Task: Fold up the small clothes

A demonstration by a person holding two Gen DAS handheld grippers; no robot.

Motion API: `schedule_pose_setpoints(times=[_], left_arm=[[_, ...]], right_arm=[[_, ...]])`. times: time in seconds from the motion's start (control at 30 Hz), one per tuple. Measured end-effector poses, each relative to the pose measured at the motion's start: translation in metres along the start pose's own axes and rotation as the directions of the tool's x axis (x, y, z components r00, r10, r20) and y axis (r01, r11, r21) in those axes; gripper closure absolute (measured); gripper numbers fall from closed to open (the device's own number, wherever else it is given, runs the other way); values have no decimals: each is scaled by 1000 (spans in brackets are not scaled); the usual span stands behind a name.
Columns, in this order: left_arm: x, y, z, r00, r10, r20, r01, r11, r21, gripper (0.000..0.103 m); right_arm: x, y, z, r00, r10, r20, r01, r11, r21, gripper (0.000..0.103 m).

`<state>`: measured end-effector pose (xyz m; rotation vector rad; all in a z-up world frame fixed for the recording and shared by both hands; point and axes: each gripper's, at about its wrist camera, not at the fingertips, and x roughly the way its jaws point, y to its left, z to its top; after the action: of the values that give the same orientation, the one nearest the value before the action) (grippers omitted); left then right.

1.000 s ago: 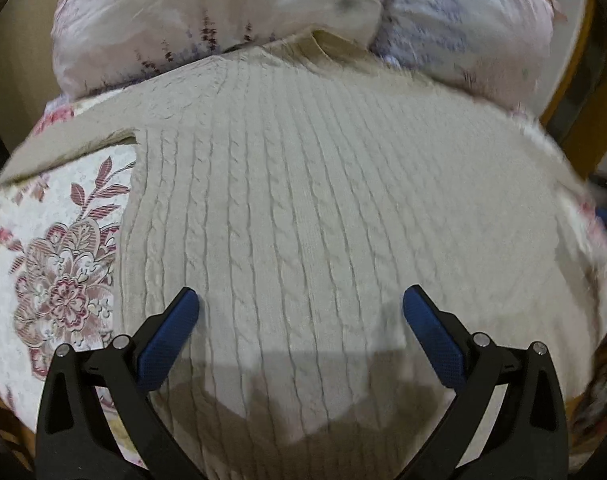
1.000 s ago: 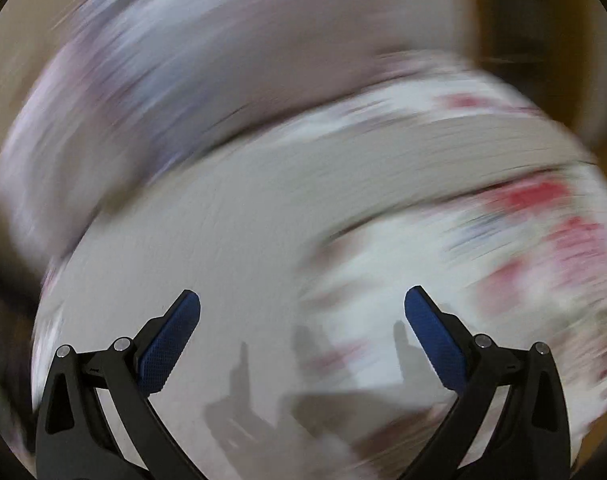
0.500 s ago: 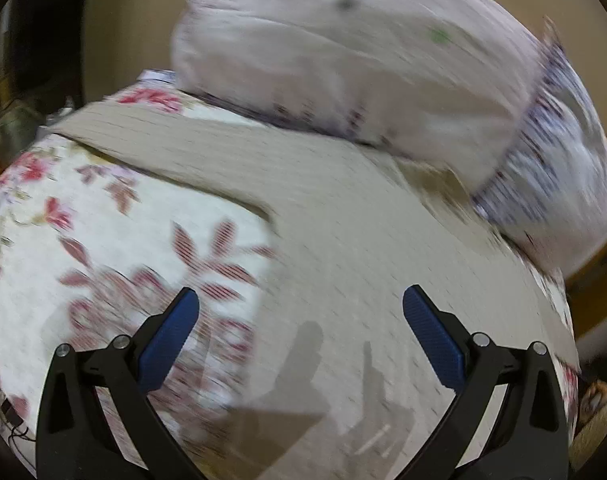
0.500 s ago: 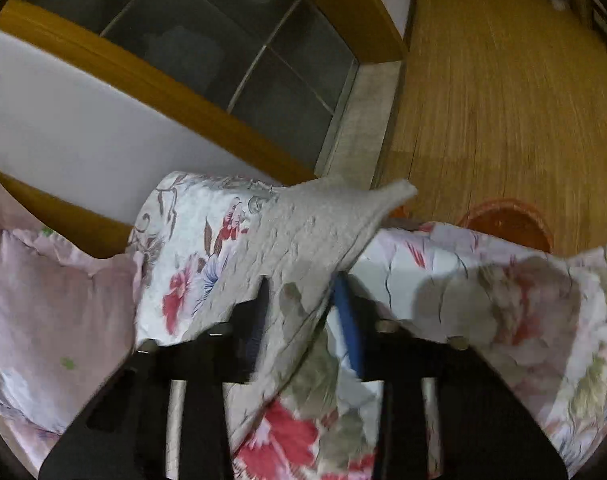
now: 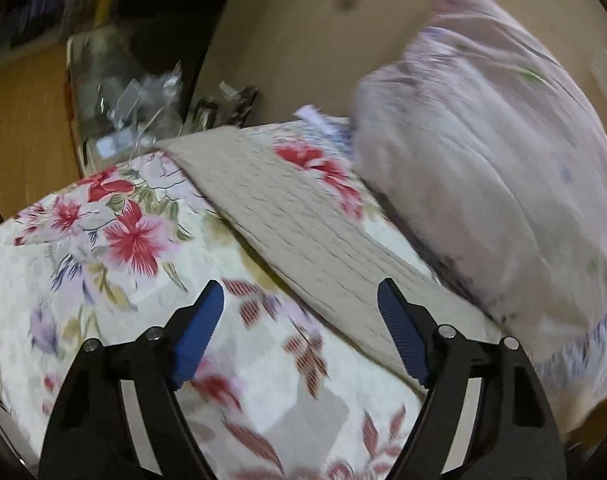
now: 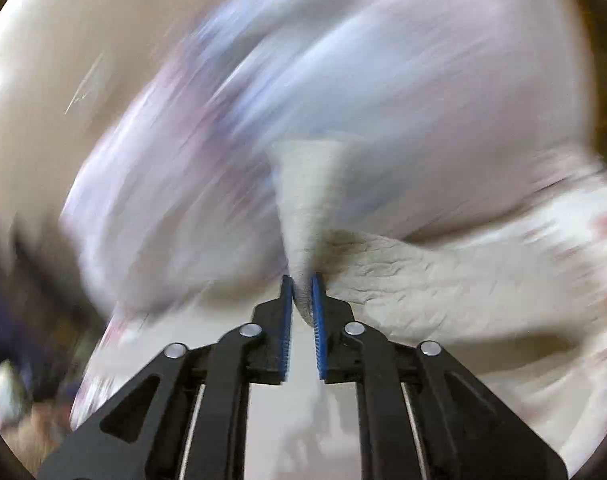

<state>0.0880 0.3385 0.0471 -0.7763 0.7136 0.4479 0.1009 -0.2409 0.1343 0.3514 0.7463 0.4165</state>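
With the right gripper (image 6: 302, 300) clenched on one sweater (image 6: 399, 276) sleeve mid-fold, the left gripper (image 5: 301, 320), jaws spread and empty, likely needs to pinch the other sleeve (image 5: 287, 216) next.

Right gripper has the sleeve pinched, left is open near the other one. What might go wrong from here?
The right gripper pinches only a narrow bunch of the beige cable-knit sweater, so it may slip out mid-swing. The pale lilac pillow sits against the sweater's sleeve and could snag the fold. The open left gripper hovers partly over the floral quilt, and might grab it.
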Motion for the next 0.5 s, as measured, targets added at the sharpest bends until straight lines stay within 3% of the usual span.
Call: schedule_pose_setpoints(times=[0.03,0.1,0.2,0.3,0.43,0.5], left_arm=[[8,7,7,1000,-1,-16,0,1000,-28,24],[17,16,14,999,-21,-35,18,998,-62,22],[32,30,29,996,-52,-79,43,992,-119,22],[40,44,38,993,-75,-88,57,981,-187,24],[45,61,49,991,-117,-65,93,953,-287,34],[47,67,55,990,-133,-54,107,936,-335,35]], right_arm=[[29,29,-23,989,49,-136,-52,998,-18,51],[38,49,-45,974,106,-200,-109,994,-7,50],[27,53,-56,978,61,-198,-66,998,-19,30],[28,9,-49,982,-7,-187,14,999,36,28],[25,-23,-41,983,-73,-171,100,983,155,24],[21,-36,-40,982,-86,-171,115,980,165,23]])
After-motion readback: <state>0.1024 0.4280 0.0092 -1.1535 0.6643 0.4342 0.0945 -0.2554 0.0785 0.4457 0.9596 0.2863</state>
